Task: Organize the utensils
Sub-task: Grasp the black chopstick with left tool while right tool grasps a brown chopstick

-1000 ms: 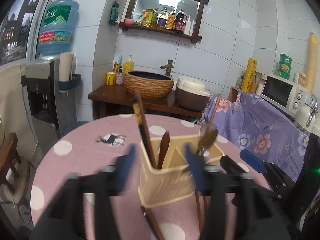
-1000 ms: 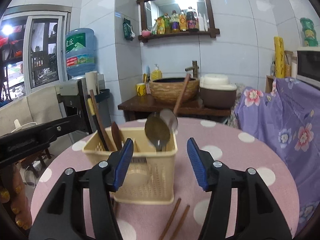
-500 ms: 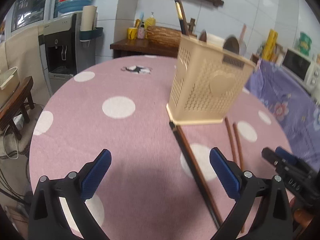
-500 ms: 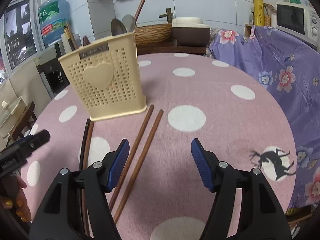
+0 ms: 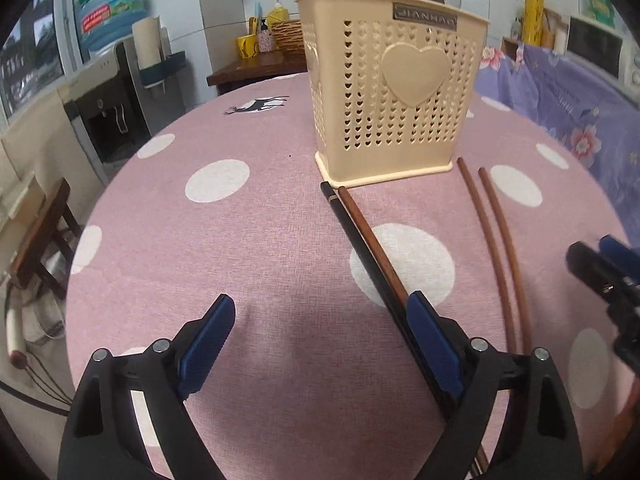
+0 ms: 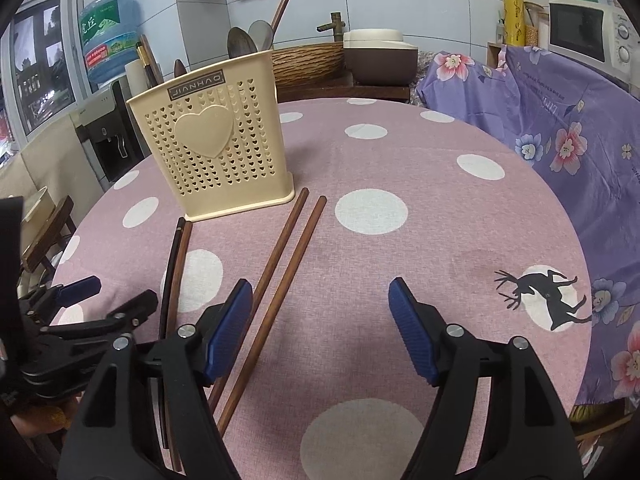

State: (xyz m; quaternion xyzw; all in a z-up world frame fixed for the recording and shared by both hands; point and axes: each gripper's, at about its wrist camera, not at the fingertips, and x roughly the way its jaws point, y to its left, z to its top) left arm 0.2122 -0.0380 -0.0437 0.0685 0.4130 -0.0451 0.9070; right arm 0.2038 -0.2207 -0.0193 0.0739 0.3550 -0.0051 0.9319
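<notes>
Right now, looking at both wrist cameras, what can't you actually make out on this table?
- Near ends of the dark pair of chopsticks: left wrist view, hidden behind the left gripper.
- Near end of one brown chopstick: right wrist view, behind the right gripper.
- Lower parts of the utensils standing in the holder: hidden by its walls.

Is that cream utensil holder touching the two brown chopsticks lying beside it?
Apart. The left wrist view shows pink cloth between the utensil holder base and the brown chopsticks.
</notes>
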